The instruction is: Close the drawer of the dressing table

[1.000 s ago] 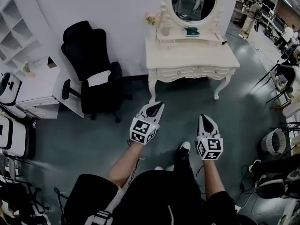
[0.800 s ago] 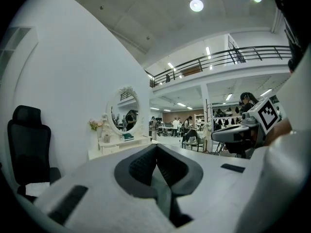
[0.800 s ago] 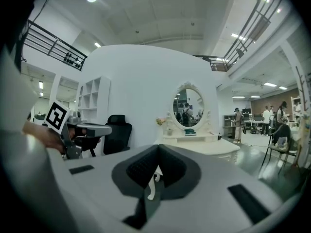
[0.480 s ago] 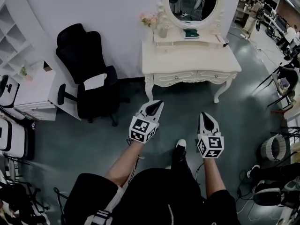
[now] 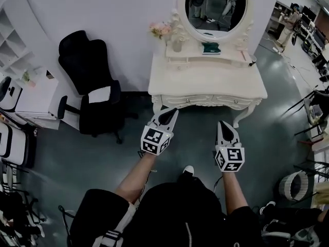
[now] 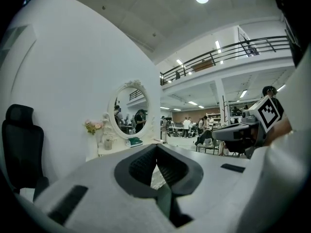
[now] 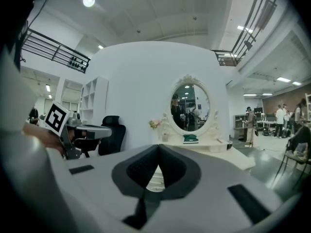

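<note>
Both pairs of jaws are clenched tip to tip with nothing between them. The left gripper (image 6: 156,147) shows only a sliver of pale furniture through the gap behind its pads, and the right gripper (image 7: 158,149) looks the same in its own view. Seen from above, the left gripper (image 5: 172,113) and the right gripper (image 5: 222,125) are held out side by side in front of the person, both aimed at the cream-white carved dressing table with curved legs (image 5: 205,81).

The table stands against the white wall under its oval framed mirror (image 5: 216,6). A small bunch of pink flowers (image 5: 160,30) sits on its raised back shelf, and a black office chair (image 5: 87,71) is off to the left. The band of drawer fronts (image 5: 205,101) lies just ahead of the jaw tips. I cannot tell from here which drawer stands proud, or whether either gripper touches it.

I'd call this the approach, with the closing push not yet made. The next move calls for setting a clenched tip flat on the open drawer's front and pressing it level toward the wall until flush.
</note>
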